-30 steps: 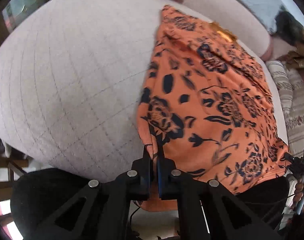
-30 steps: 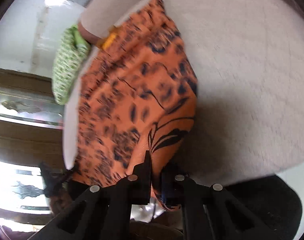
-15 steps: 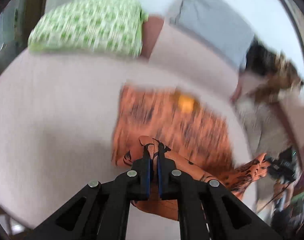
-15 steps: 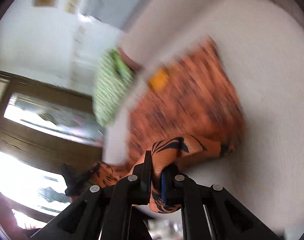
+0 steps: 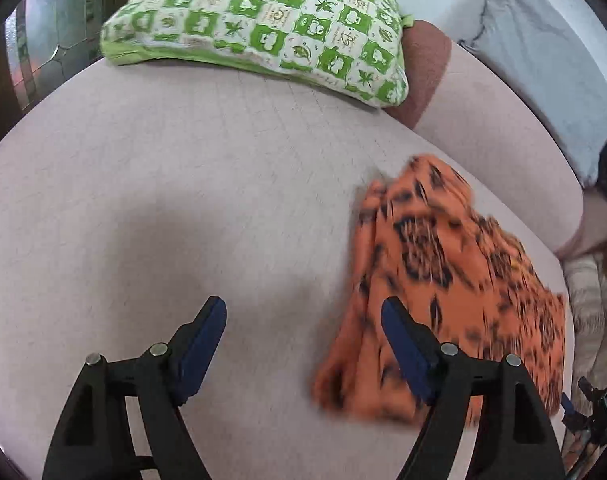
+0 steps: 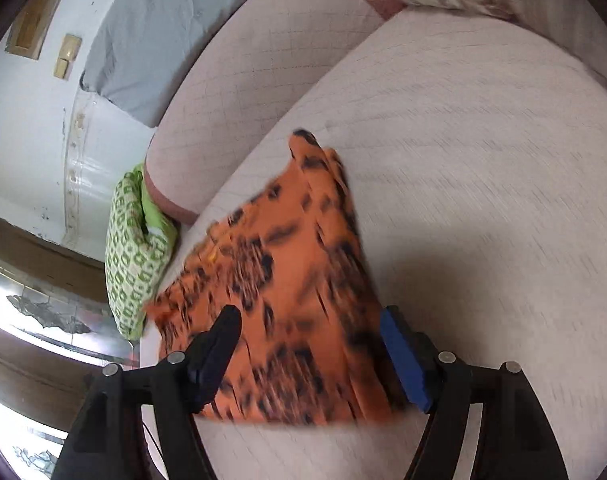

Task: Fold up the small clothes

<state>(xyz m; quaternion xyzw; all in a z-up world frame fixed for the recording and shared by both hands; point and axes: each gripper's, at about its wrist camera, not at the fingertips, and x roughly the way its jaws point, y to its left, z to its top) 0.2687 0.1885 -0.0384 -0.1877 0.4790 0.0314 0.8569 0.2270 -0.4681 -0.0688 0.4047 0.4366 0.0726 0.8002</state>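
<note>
An orange garment with a dark floral print (image 5: 443,280) lies folded on the beige sofa seat (image 5: 183,184). In the left wrist view my left gripper (image 5: 303,308) is open and empty, above the seat just left of the garment's near edge. In the right wrist view the garment (image 6: 287,300) lies between and beyond the open jaws of my right gripper (image 6: 307,316), which holds nothing. The garment is motion-blurred in both views.
A green and white patterned cushion (image 5: 271,20) rests at the sofa's far end; it also shows in the right wrist view (image 6: 135,248). A grey cloth (image 5: 543,60) drapes over the backrest. A striped fabric (image 5: 587,300) lies at the right.
Both grippers were shut on the garment's near edge and carried it up and forward, folding it over. Now both have opened and let it go; the garment lies shorter on the seat.
</note>
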